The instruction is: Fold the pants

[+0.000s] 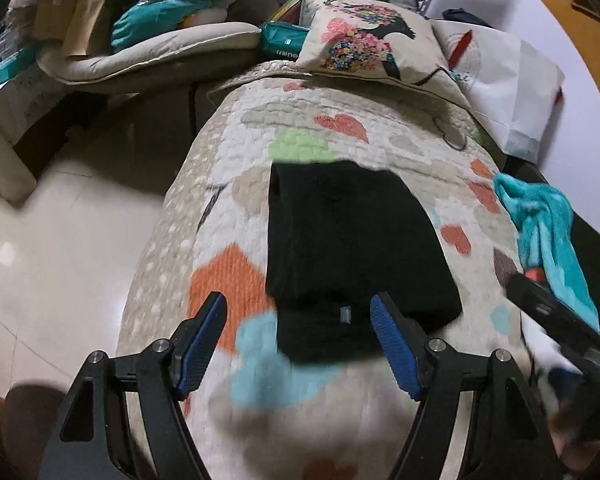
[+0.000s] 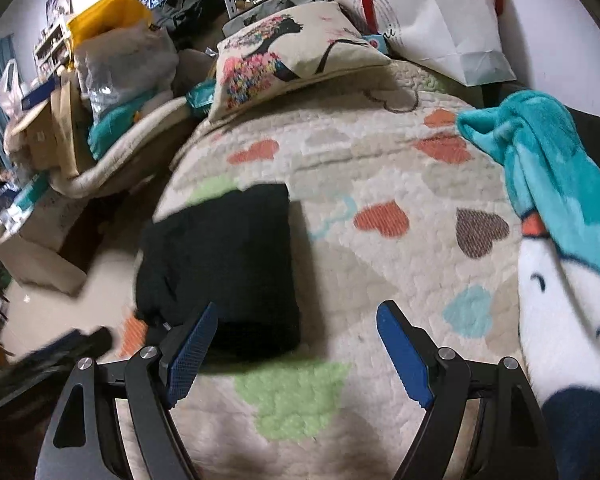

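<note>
The left gripper (image 1: 298, 304), a black two-finger tool with ribbed blue pads (image 1: 396, 350), stands with its jaws spread wide and nothing clamped between them; it hangs tilted down over the near edge of the folded black pants (image 1: 352, 240), with the right-hand pad overlapping the dark cloth in the view, though contact cannot be confirmed. The right gripper (image 2: 296, 316), of the same black and blue build, is likewise wide open and empty, poised above the quilt just beside the pants (image 2: 224, 264), which lie to the left of its fingers; its left pad (image 2: 188, 360) overlaps the cloth's near corner in the picture. The pants form a compact dark rectangle, a small pale tag (image 1: 346, 314) showing near the closest edge, and rest flat on a cream quilted bedspread printed with orange, green, blue and brown hearts (image 2: 380, 160). The other gripper appears blurred at the margin of each wrist view. Along the right edge of the quilt lies a crumpled teal and white fleece blanket (image 2: 548, 184). At the far end sits a cream cushion printed with a multicoloured floral figure (image 1: 364, 40), a white paper bag (image 2: 440, 28) beside it. To the left, past the bedspread's edge, glossy pale floor tiles (image 1: 60, 248) and a cluttered beige pad piled with bags and boxes (image 1: 140, 52) are visible.
</note>
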Demonstrator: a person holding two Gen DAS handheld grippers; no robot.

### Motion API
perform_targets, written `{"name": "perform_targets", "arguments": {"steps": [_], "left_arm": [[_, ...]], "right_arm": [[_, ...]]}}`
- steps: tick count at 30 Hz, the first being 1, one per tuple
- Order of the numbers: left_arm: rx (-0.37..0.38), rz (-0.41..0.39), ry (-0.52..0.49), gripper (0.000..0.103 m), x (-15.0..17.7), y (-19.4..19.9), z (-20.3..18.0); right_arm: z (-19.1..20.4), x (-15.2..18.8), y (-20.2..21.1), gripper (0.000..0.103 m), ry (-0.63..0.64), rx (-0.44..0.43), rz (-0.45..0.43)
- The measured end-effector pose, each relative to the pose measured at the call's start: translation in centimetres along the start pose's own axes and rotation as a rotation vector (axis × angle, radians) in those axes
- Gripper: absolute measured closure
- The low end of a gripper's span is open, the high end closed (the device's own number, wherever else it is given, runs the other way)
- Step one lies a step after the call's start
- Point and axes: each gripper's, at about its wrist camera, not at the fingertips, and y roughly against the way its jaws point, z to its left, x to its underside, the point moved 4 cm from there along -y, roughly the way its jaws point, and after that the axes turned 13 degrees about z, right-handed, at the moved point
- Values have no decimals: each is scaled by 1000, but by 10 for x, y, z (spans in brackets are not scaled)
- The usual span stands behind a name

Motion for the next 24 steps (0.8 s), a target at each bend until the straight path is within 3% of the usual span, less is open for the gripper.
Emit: {"name": "perform_targets", "arguments": {"steps": [3, 7, 12, 17, 20, 24], "left_arm": [[26, 11, 17, 30, -31, -17, -2], [131, 55, 98, 29, -63, -44, 9], [273, 68, 150, 30, -73, -68, 31], [395, 118, 175, 30, -74, -89, 35], [420, 138, 147, 30, -75, -96, 27], [390, 146, 85, 26, -73, -103, 16]], "right_arm": [[2, -28, 2, 16, 3, -19, 34], [5, -65, -20, 15, 13, -43, 106], [0, -93, -75, 15, 40, -52, 176], [-17, -95, -114, 15, -28, -175, 236], [-17, -95, -132, 15, -48, -206, 289], [-11, -98, -145, 11, -38, -229, 308]]}}
